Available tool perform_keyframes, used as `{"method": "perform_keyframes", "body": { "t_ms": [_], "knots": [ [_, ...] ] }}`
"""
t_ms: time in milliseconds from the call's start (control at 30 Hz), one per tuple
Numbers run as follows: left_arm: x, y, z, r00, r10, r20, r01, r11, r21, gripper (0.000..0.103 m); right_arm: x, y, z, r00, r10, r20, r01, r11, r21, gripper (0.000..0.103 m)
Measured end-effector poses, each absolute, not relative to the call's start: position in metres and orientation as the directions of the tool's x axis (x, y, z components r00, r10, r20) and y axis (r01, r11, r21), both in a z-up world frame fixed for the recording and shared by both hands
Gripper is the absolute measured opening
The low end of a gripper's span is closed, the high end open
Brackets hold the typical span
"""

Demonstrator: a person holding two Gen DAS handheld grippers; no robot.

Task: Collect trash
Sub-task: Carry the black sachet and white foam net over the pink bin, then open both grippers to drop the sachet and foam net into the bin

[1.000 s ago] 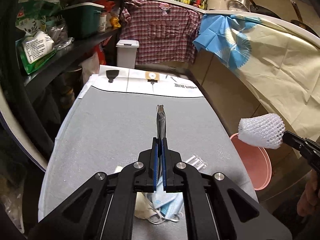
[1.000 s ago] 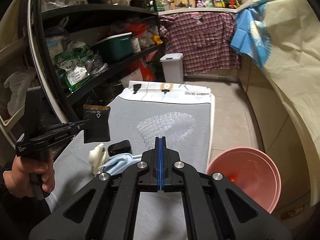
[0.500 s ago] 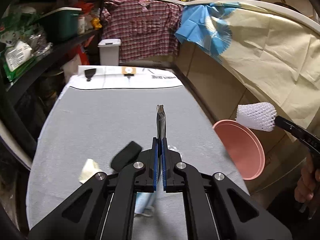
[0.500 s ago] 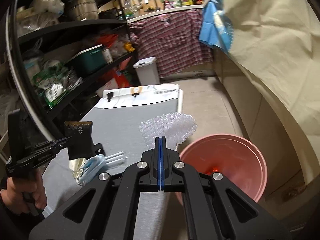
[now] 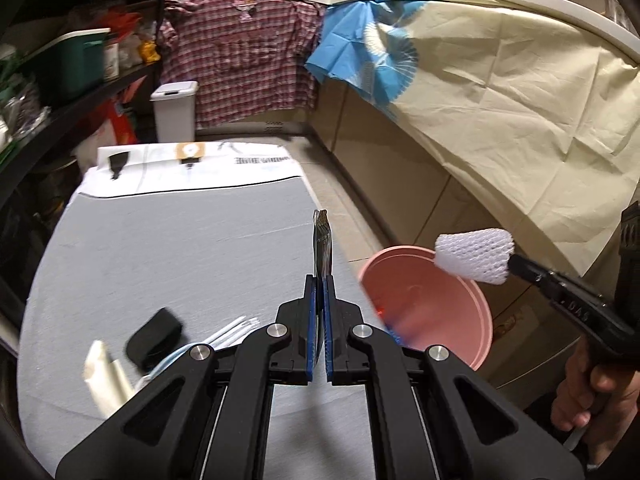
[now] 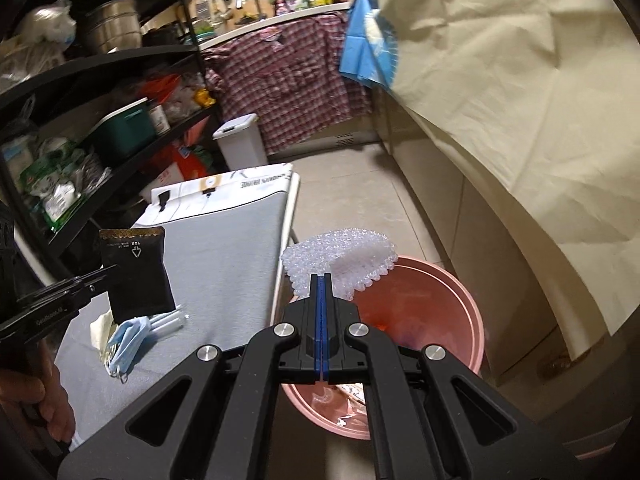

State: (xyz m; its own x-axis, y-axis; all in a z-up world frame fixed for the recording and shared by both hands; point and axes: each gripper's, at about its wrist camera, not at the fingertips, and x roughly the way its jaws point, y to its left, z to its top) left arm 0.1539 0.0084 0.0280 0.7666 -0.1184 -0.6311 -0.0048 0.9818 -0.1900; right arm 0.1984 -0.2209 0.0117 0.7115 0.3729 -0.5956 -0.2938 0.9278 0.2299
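A: Status of the right gripper [image 6: 321, 280]?
B: Clamped on the white foam net [image 6: 340, 260], which projects ahead of the fingertips, above the pink bucket [image 6: 460, 320].
A: Left gripper [image 5: 320, 280]?
B: Clamped on the black sachet [image 5: 322, 240], held edge-on between the pads, over the grey table [image 5: 180, 240]. The bucket sits beyond its fingers, to their right.

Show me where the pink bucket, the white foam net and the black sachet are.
pink bucket [image 6: 460, 300]: right wrist view, inner wall.
white foam net [image 5: 474, 255]: left wrist view, middle.
black sachet [image 6: 136, 272]: right wrist view, front face.
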Motion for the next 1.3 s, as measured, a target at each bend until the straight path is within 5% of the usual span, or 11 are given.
{"method": "perform_keyframes", "body": {
  "t_ms": [1033, 1167, 1300],
  "knots": [
    [0.237, -0.098, -0.052, 0.597, -0.292, -0.748, 0.132, 0.955, -0.267, 0.004, 0.245, -0.253, -0.022, 0.688, 0.275, -0.672, -0.132, 0.958, 0.257, 0.002],
    [0.241, -0.096, -0.057, 0.572, -0.300, -0.764, 0.117, 0.951, -0.286, 0.024, 0.251, -0.254, -0.028, 0.667, 0.265, -0.696, -0.108, 0.959, 0.261, 0.005],
    [0.231, -0.089, -0.051, 0.592, -0.286, -0.753, 0.118, 0.955, -0.271, 0.025, 0.253, -0.256, -0.031, 0.662, 0.261, -0.702, -0.090, 0.958, 0.271, 0.018]
  ]
}}
